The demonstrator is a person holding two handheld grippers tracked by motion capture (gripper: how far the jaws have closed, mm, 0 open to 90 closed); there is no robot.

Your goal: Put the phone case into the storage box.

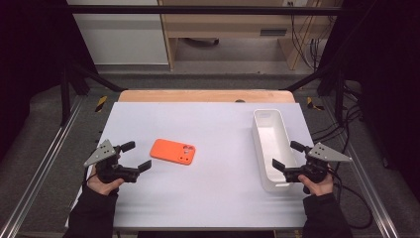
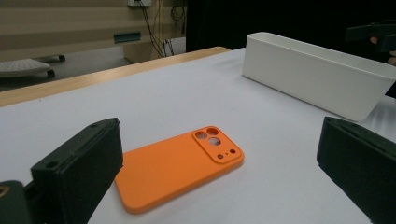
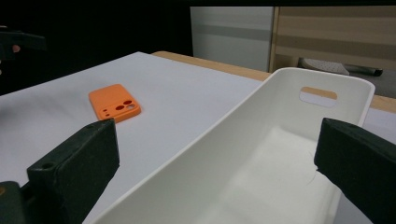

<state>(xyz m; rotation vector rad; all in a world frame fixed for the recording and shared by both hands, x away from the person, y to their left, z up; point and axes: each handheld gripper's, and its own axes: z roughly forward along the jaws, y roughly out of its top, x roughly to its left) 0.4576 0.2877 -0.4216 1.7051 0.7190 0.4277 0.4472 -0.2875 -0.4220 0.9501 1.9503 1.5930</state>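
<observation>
White tabletop, orange phone case lying flat — left gripper open beside it, right gripper open at the bin. Approach stage; next, close on the case's edge.

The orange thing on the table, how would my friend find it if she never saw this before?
Look at the big white table. A long white bin stands on its right side; to the left of it, near the middle, lies the orange phone case, flat, just ahead of the left tool. It is the one brightly coloured thing there, with round camera holes in one corner.
</observation>
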